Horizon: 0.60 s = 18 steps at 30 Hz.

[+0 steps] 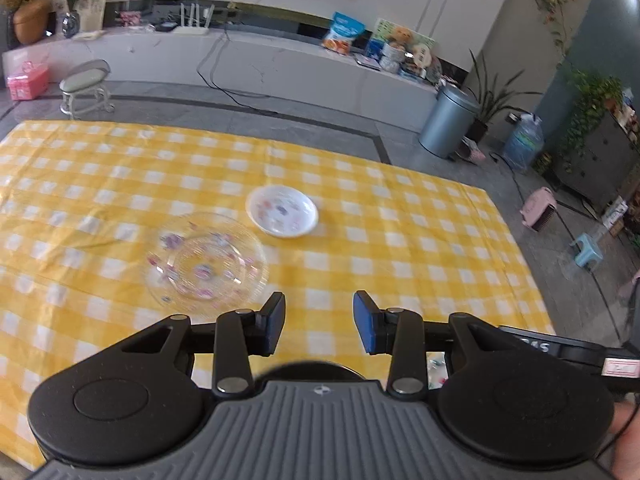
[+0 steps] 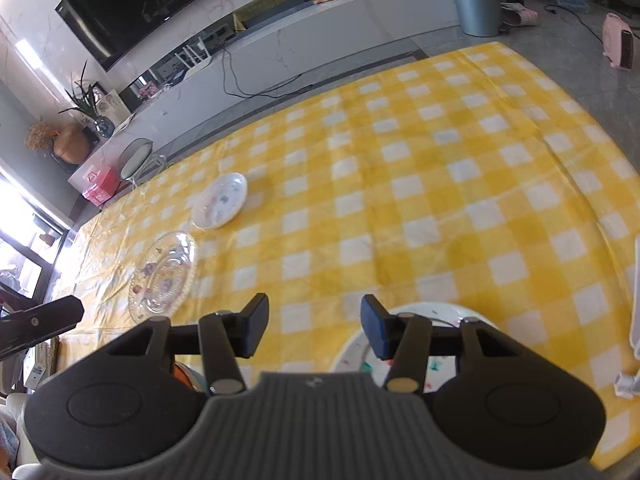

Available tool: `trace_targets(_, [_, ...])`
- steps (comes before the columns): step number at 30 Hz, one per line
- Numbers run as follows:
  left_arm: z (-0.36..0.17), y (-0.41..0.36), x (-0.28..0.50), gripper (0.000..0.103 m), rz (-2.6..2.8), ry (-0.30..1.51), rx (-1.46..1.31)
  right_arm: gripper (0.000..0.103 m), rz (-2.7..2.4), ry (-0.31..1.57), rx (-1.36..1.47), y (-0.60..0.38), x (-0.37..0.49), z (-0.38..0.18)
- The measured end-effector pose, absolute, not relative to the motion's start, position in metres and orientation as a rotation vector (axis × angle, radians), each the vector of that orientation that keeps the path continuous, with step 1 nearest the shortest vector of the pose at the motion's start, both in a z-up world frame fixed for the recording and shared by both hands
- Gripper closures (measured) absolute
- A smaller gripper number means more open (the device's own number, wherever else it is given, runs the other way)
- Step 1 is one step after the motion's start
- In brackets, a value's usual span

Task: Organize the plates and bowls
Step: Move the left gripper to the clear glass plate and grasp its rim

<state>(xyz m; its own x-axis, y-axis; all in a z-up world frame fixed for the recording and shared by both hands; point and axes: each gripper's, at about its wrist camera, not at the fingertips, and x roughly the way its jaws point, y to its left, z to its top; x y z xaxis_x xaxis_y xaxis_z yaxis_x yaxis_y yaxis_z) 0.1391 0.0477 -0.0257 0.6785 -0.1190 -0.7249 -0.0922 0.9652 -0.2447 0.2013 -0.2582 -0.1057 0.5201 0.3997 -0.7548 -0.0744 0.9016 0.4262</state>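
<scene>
Both grippers hang above the table (image 1: pixel 400 184) with fingers spread and nothing between them: left gripper (image 1: pixel 319 322), right gripper (image 2: pixel 315 326).

Likely step: pick up a plate to stack. The glass plate (image 1: pixel 206 261) lies flat just ahead-left of the left gripper; the small white dish (image 1: pixel 282 211) sits just beyond it, apart, not touching. A larger white plate (image 2: pixel 424 344) lies directly under the right gripper, partly hidden.

To do it well: come in low at the rim, one finger under the lip and one on top. Glass is slippery and lies flat, so grab squarely; the cloth may bunch.

Around: something orange (image 2: pixel 184 374) under the right gripper, can't tell what. White rack-like piece (image 2: pixel 634 320) at the right edge. Middle of the table is open.
</scene>
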Motion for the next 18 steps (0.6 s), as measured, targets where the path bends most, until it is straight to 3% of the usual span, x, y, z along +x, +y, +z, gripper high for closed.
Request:
trace_targets(2, [-0.027,0.060,0.141,0.057,0.007,0.805,-0.239,0.050,0.308,0.990,0.356,-0.246,0.209,-0.101])
trace_targets(5, [-0.032,0.074,0.144,0.043,0.018,0.758,-0.210,0.048,0.327,0.991,0.334,-0.228,0.219,-0.096])
trace_targets(7, [-0.037,0.084,0.147,0.041,0.043,0.748,-0.204,0.048,0.341,0.993,0.317,-0.214,0.226,-0.094])
trace_targets(10, [-0.047,0.107,0.155,0.026,0.038,0.758,-0.247,0.048,0.360,1.000,0.290,-0.193,0.237,-0.093])
trace_targets(13, [-0.055,0.129,0.161,0.025,0.050,0.776,-0.312,0.048,0.378,1.009,0.269,-0.173,0.247,-0.094])
trace_targets(15, [-0.060,0.142,0.165,0.016,0.072,0.792,-0.340,0.048,0.389,1.019,0.256,-0.160,0.255,-0.097])
trace_targets(18, [-0.072,0.164,0.170,0.017,0.103,0.804,-0.405,0.048,0.407,1.045,0.257,-0.143,0.268,-0.103])
